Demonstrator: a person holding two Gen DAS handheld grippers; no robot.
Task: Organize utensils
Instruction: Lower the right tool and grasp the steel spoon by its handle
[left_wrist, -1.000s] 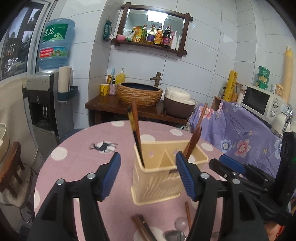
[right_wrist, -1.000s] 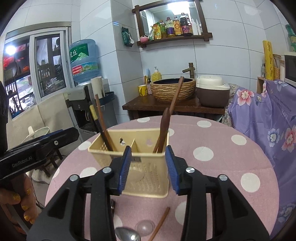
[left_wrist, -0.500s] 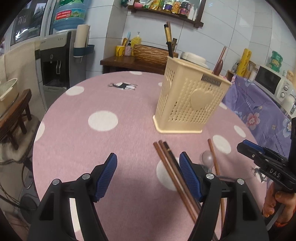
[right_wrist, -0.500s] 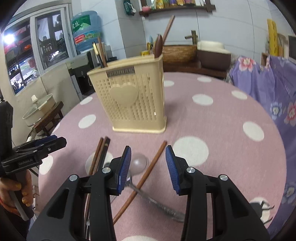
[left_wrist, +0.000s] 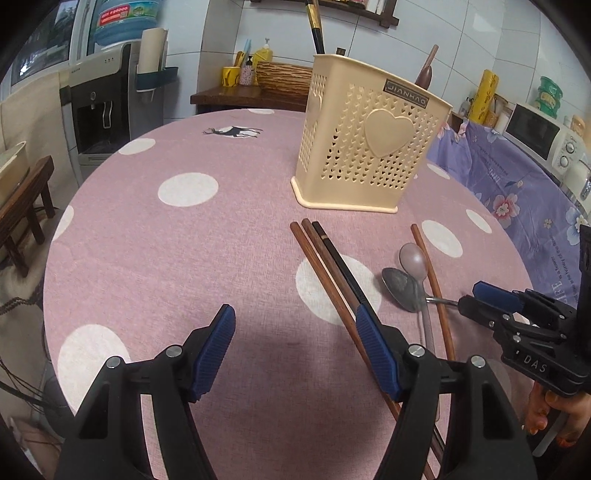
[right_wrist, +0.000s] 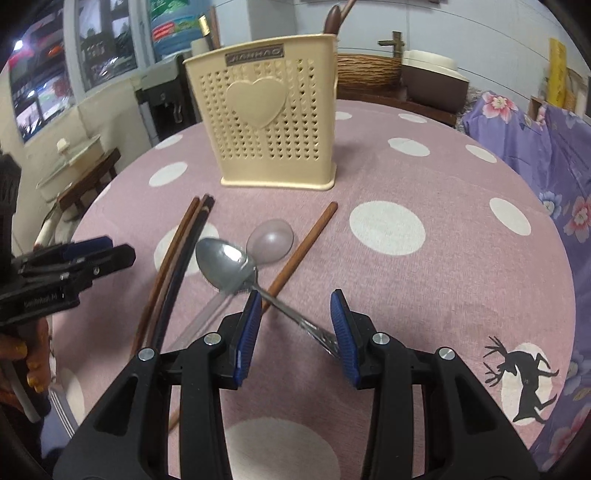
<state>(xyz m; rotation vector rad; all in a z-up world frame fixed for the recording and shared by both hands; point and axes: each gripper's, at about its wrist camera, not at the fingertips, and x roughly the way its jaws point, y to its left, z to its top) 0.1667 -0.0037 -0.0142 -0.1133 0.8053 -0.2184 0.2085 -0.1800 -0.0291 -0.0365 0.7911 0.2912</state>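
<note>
A cream perforated utensil holder (left_wrist: 369, 147) (right_wrist: 273, 110) stands mid-table with chopsticks and a wooden spoon in it. In front lie three dark chopsticks (left_wrist: 332, 273) (right_wrist: 177, 258), a single brown chopstick (left_wrist: 432, 280) (right_wrist: 306, 240), a metal spoon (left_wrist: 400, 288) (right_wrist: 225, 264) and a clear plastic spoon (left_wrist: 413, 258) (right_wrist: 271, 240). My left gripper (left_wrist: 295, 321) hovers open over bare cloth, and the three chopsticks run under its right finger. My right gripper (right_wrist: 295, 299) is open low over the metal spoon. The spoon's handle passes between its pads untouched.
The round table (left_wrist: 166, 240) wears a pink cloth with white dots. A purple floral cover (left_wrist: 517, 192) lies to the right, a water dispenser (left_wrist: 107, 99) and a wooden stool (left_wrist: 22, 199) to the left. A fork (right_wrist: 59, 410) shows near the hand at the lower left.
Both grippers have dropped from above the holder to just over the table in front of it and tilted downward. The loose utensils now lie under the fingers.
</note>
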